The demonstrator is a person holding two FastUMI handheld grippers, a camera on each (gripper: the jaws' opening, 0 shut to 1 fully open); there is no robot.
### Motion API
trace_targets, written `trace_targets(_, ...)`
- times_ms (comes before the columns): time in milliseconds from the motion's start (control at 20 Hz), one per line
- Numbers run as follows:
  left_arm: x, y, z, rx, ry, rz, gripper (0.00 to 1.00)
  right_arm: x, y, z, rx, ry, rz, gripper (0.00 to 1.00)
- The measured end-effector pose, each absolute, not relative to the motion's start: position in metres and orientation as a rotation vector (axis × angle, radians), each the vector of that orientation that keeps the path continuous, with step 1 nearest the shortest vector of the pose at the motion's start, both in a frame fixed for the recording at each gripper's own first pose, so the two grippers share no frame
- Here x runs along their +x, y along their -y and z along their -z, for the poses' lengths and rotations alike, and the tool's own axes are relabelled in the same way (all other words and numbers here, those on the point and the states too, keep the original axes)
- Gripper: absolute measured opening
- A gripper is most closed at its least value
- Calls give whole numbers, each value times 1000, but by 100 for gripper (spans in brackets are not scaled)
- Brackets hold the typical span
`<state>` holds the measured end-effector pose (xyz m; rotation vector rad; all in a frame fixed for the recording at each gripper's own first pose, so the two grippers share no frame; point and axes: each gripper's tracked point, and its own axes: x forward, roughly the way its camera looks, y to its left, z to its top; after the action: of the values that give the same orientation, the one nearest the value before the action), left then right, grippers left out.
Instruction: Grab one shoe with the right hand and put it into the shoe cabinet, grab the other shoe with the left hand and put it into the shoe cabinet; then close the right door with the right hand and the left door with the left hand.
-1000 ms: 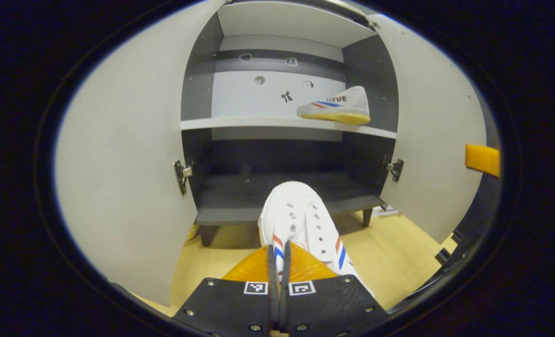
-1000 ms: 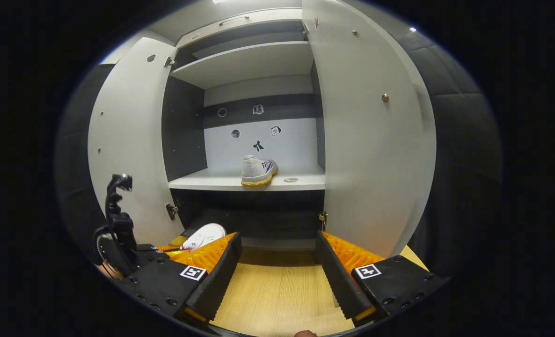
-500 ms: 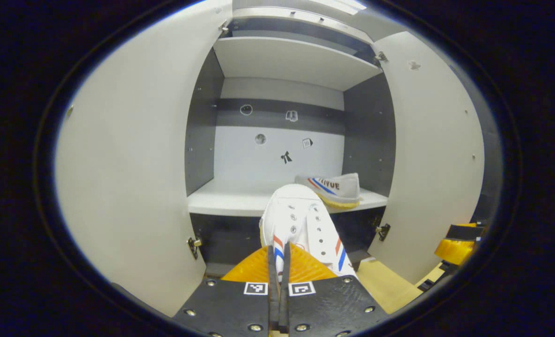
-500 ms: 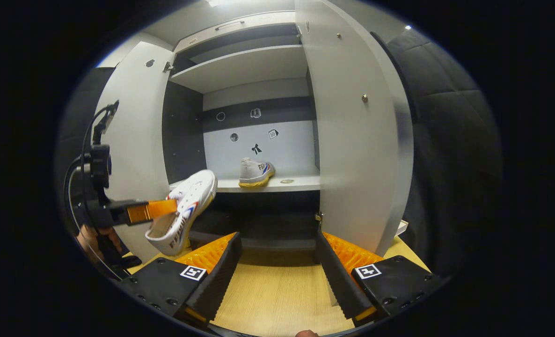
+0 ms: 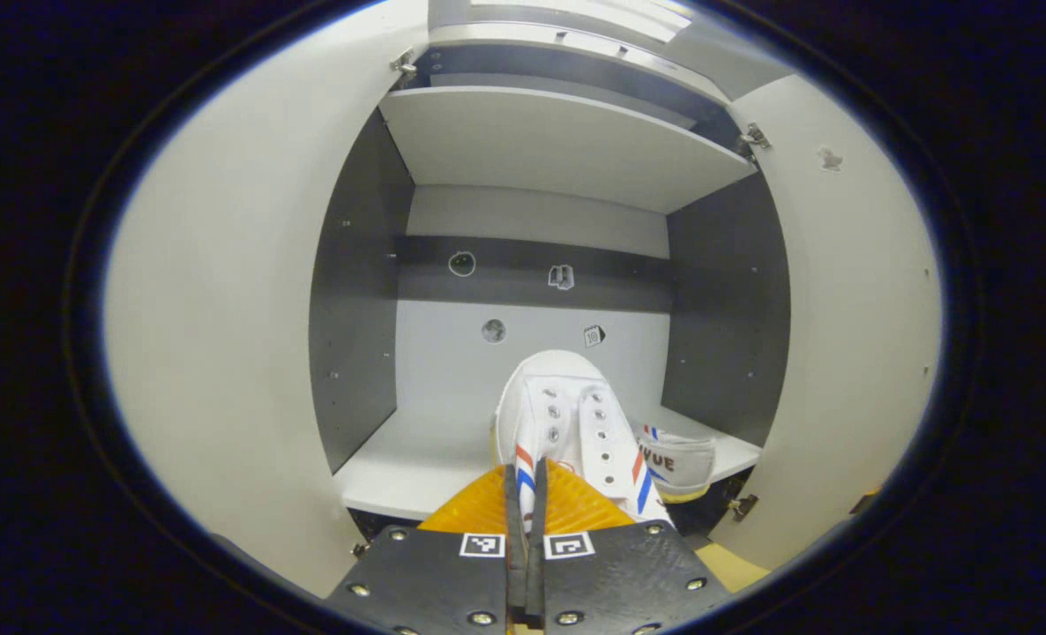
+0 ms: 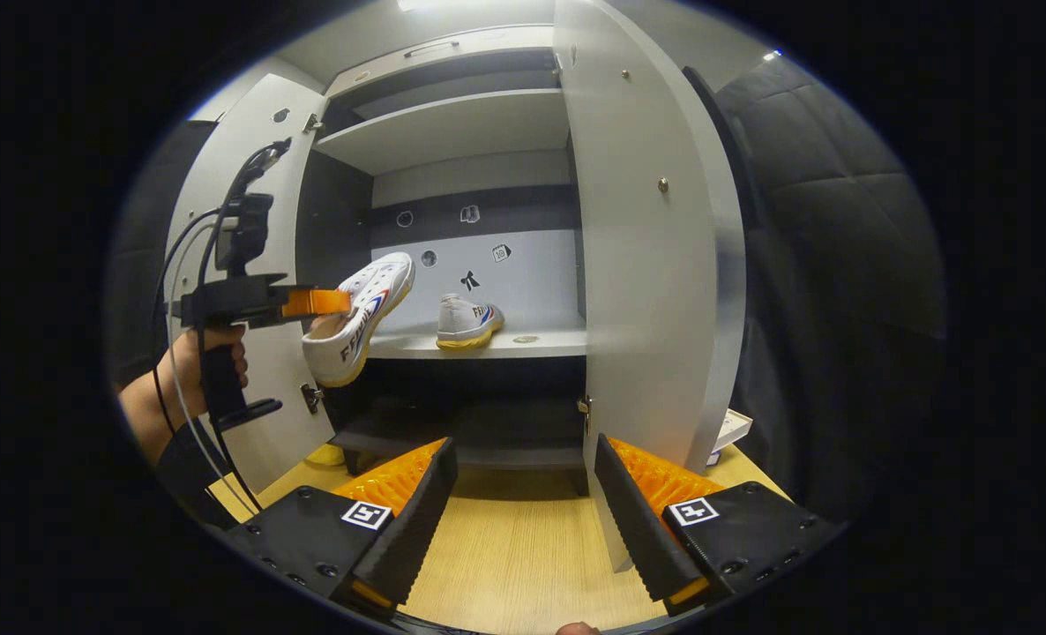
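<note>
We see the shoe cabinet [image 6: 452,132] with both doors swung wide; one shoe [image 6: 466,322] sits on its middle shelf [image 6: 532,344], toward the right side. The other shoe [image 6: 360,313] hangs in front of that shelf, left of the first, in the left gripper [image 5: 523,494].

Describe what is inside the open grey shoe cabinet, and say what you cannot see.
On the middle shelf of the grey shoe cabinet stands one white canvas shoe with a yellow sole. The top shelf shows only its underside, so anything lying on it is hidden.
</note>
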<state>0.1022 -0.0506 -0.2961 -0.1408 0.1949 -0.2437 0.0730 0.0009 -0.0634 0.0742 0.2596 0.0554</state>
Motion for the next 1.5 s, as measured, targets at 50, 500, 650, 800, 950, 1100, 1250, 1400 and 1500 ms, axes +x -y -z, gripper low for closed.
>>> trace_targets(50,105,51,297,-141,-202,243,1,72,-1,65,73,-262,-52,98)
trace_targets(500,99,49,294,-146,-217,186,1,71,11,71,35,-274,13,98)
trace_targets(650,100,51,302,-121,-261,167,1,71,15,74,31,-280,28,98)
trace_targets(800,101,49,303,-90,-315,141,1,72,15,72,27,-276,23,98)
trace_targets(950,98,54,297,-117,-315,135,8,72,14,69,32,-268,14,98)
trace_targets(1100,86,31,266,-77,-230,72,50,71,13,66,37,-262,-4,98)
trace_targets(1250,51,33,244,-46,-183,90,98,70,11,61,43,-249,-37,98)
trace_targets(1400,2,40,217,14,-120,104,99,65,8,55,47,-229,-83,98)
trace_targets(1500,-38,46,202,19,-91,118,99,62,6,52,48,-218,-114,98)
